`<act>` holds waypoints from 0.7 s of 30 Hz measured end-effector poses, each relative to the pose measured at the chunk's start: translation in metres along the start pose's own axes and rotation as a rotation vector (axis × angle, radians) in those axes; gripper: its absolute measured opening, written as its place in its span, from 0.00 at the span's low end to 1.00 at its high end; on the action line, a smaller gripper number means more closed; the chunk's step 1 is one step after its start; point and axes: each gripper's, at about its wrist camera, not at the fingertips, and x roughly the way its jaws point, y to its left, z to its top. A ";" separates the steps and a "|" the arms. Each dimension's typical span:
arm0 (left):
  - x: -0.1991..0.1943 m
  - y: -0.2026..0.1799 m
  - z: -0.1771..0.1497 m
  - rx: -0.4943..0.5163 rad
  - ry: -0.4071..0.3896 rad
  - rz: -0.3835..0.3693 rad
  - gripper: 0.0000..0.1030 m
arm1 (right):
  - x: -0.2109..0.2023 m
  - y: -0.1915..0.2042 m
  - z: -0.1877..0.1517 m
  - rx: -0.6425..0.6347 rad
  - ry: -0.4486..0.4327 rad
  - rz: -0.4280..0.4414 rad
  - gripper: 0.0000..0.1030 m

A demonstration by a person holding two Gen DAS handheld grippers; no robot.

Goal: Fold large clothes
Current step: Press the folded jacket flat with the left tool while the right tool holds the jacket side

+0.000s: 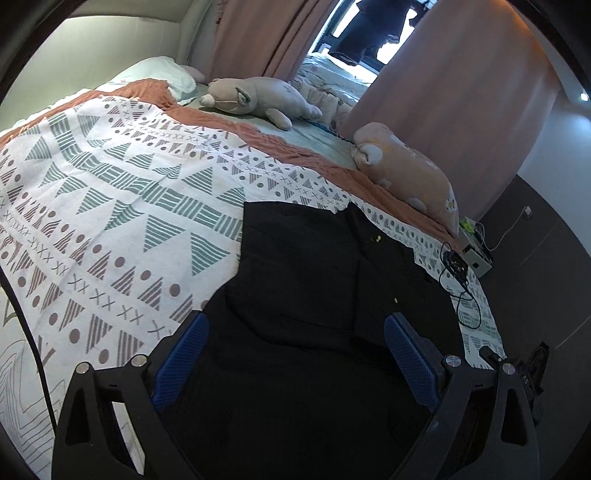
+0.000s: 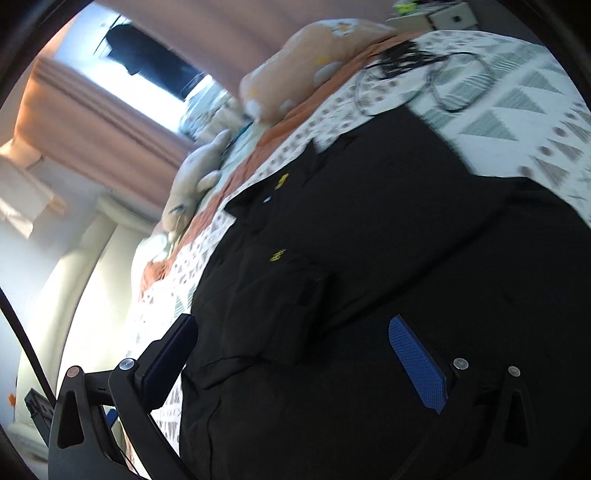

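A large black garment with small yellow marks lies spread on the patterned bedspread. My left gripper hovers over its near part, jaws wide apart with blue pads, nothing between them. In the right wrist view, which is tilted and blurred, the same black garment fills the middle. My right gripper stands open above it, its blue pad clear of the cloth.
A grey plush toy and a peach pillow lie at the far side of the bed. A black cable with a small device trails near the right edge. Pink curtains hang behind. A dark floor lies right of the bed.
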 end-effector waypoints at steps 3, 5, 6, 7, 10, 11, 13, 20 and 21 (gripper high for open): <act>0.010 -0.026 -0.007 0.038 0.001 -0.017 0.95 | -0.010 -0.028 -0.001 0.088 -0.034 0.004 1.00; 0.019 -0.045 -0.012 0.076 0.000 -0.010 0.95 | -0.009 -0.044 0.002 0.135 -0.048 0.001 1.00; 0.025 -0.055 -0.015 0.094 0.008 -0.009 0.95 | -0.008 -0.054 0.004 0.162 -0.049 0.000 0.94; 0.031 -0.064 -0.018 0.111 0.015 -0.012 0.95 | -0.007 -0.062 0.005 0.186 -0.050 0.003 0.91; 0.050 -0.087 -0.024 0.163 0.029 -0.005 0.95 | -0.005 -0.077 0.010 0.234 -0.057 0.007 0.80; 0.055 -0.093 -0.026 0.174 0.036 -0.003 0.95 | -0.004 -0.079 0.011 0.239 -0.060 0.005 0.79; 0.067 -0.107 -0.029 0.197 0.045 -0.003 0.95 | -0.002 -0.084 0.014 0.261 -0.066 -0.005 0.78; 0.117 -0.165 -0.054 0.357 0.120 0.029 0.95 | 0.002 -0.110 0.025 0.354 -0.059 0.005 0.56; 0.122 -0.175 -0.060 0.394 0.126 0.032 0.95 | 0.002 -0.112 0.027 0.364 -0.062 0.009 0.55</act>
